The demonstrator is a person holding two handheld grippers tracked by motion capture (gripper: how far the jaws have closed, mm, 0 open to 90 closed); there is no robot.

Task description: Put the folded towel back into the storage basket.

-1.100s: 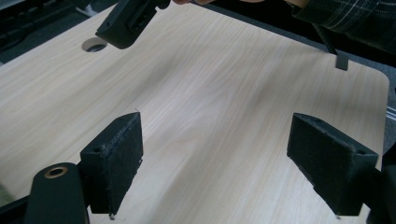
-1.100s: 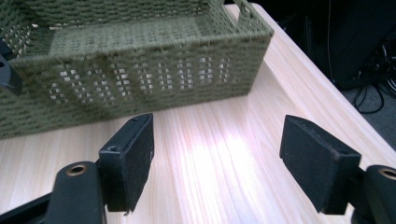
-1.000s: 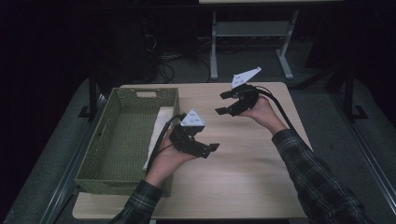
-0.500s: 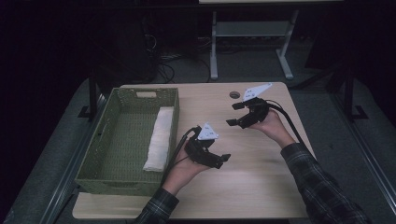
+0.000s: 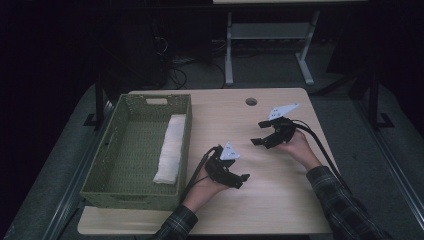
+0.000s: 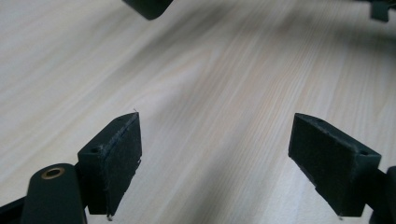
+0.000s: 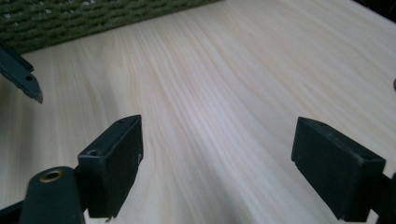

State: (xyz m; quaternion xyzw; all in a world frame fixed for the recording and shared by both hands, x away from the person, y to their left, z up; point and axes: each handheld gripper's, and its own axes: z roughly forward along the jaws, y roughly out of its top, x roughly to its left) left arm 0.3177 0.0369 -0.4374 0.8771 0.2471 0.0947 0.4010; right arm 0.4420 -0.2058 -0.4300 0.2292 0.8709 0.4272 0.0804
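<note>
A dim lab or office: a pale wooden desk point(image 5: 280, 200) with a cable hole point(image 5: 251, 101), tangled cables point(image 5: 175, 67) on carpet beyond.

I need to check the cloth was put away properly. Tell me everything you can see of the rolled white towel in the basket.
The rolled white towel looks like soft cloth, rolled into one long, narrow bundle. It lies flat on the floor of the green woven basket, running lengthwise along the wall nearest the bare tabletop and seemingly against it, its near end a little looser. Neither gripper touches it.
</note>
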